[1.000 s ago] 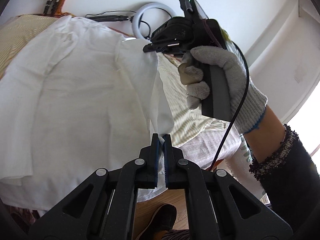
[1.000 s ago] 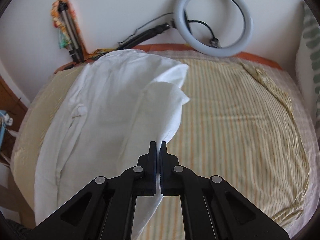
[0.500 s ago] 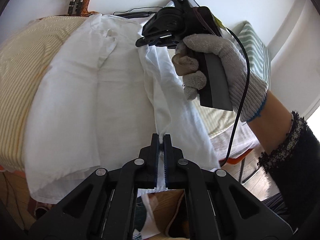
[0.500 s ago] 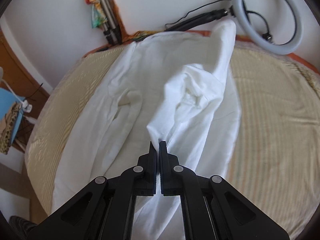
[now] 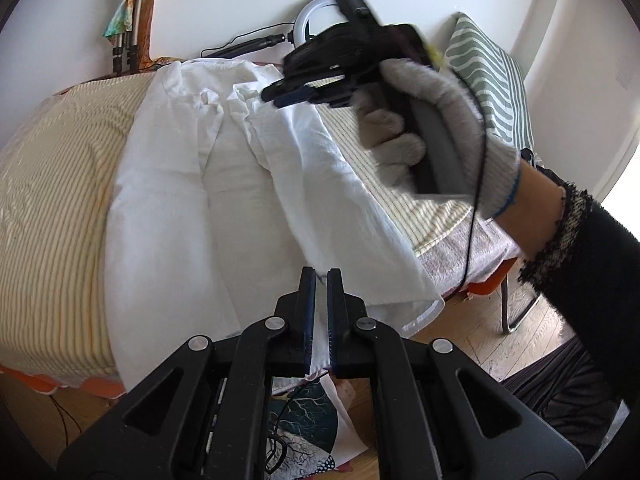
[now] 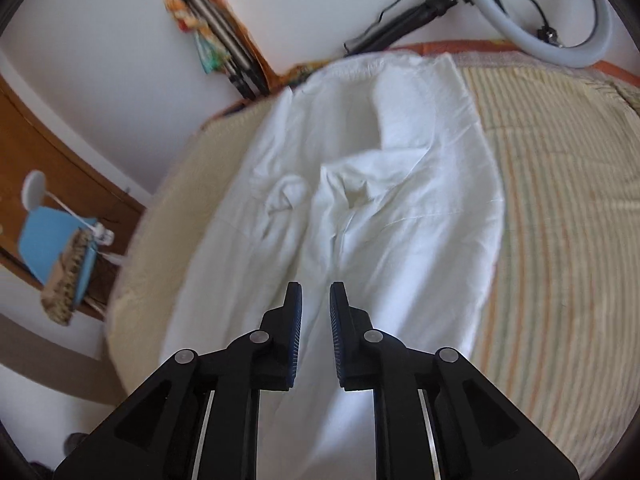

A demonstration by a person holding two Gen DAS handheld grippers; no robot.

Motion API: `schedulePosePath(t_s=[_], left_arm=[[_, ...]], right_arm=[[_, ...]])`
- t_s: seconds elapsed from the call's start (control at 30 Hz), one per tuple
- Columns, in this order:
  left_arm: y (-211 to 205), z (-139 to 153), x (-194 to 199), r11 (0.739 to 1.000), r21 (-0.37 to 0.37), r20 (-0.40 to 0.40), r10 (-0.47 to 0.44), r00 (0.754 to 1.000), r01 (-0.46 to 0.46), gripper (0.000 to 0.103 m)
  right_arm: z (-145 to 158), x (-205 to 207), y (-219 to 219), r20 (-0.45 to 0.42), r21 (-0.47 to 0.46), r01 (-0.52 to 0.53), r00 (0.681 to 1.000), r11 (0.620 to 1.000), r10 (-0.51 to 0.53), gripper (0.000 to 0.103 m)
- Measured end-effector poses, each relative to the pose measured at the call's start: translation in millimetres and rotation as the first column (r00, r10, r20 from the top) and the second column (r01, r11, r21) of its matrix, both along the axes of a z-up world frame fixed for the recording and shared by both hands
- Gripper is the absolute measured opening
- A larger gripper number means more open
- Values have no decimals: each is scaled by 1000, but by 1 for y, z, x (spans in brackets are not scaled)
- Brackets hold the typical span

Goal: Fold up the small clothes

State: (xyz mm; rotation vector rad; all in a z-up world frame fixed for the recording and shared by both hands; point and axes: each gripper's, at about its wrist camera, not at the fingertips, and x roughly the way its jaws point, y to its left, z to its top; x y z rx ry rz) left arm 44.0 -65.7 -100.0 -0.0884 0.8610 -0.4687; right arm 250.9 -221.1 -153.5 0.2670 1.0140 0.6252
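A white shirt-like garment (image 5: 168,200) lies lengthwise on the striped bed sheet (image 5: 48,200), its right side folded in over the middle. My left gripper (image 5: 320,280) is shut on the garment's near hem, and white cloth shows between its pads. In the left wrist view a gloved hand (image 5: 432,120) holds my right gripper (image 5: 276,96) low over the collar end. In the right wrist view the right gripper (image 6: 316,296) has its jaws opening, with the garment (image 6: 400,200) lying loose below them and nothing pinched.
A ring light (image 6: 592,40) and a folded tripod (image 6: 224,40) stand against the far wall. A green striped pillow (image 5: 488,76) leans at the bed's right end. A wooden shelf with a blue item (image 6: 48,236) is at the left. Wooden floor (image 5: 480,340) lies below the bed's edge.
The right gripper carried the garment's side across and down onto the middle, then parted its jaws and let the cloth go. The left gripper kept its hold on the hem and swung with it.
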Motion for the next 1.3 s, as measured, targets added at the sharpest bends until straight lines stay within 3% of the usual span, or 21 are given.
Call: schedulePosePath(t_s=[0.07,0.17,0.27,0.33,0.4,0.5,0.7,0.73,0.8,0.83,0.9,1.0,1.07,1.13,1.2,1.3], left_arm=[[5,3,-1,1000,-10,-1,-1,1000,1,2],[13,6,3,1000,-19,-5,6,1000,-6,13],[22,5,8,999,-42,-23,25,999,-26,14],[26,3,10,998,-51,-34,39,999,-40,14],[29,0,14,997,-62,-54,45,998,-48,15],[32,-9,24,993,-102,-116,52,992,-64,22],[23,-25,40,988,-139,-191,40,981,-67,22],[21,-27,42,988,-137,-195,41,980,-68,22],[13,-31,47,992,-109,-190,38,981,-60,20],[8,-34,49,995,-92,-181,28,983,-46,6],[3,-35,49,996,-80,-176,32,984,-46,2],[-2,-31,42,990,-130,-199,22,980,-49,1],[-12,-27,35,997,-76,-155,1,988,-13,1],[-20,-31,33,1000,-16,-143,-11,990,9,1],[-19,-36,33,1000,-18,-152,-8,988,5,1],[-18,-27,28,1000,-2,-117,-25,993,25,1]], right_arm=[[14,-12,-15,16,-30,35,999,999,-35,13],[19,-38,-35,-10,-79,56,998,995,-57,13],[10,-70,-50,-41,-135,60,997,989,-66,14],[-1,-93,-59,-79,-162,52,995,985,-65,21],[-10,-108,-68,-114,-150,46,992,988,-63,32],[-19,-128,-74,-163,-98,27,986,995,-43,33],[-39,-149,-77,-221,-63,-14,975,998,0,33],[-41,-149,-78,-230,-41,-21,973,999,11,32],[-43,-149,-75,-228,-30,-38,973,999,30,15],[-42,-148,-73,-221,-46,-39,975,998,27,14],[-41,-149,-73,-210,-55,-38,977,998,25,9],[-24,-156,-87,-174,-27,-29,984,999,24,7],[-18,-160,-93,-147,-10,-35,989,999,33,7],[-29,-159,-88,-159,-65,-38,987,997,28,7],[-43,-158,-81,-173,-121,-53,984,991,31,7],[-37,-159,-79,-143,-138,-62,989,988,42,7]])
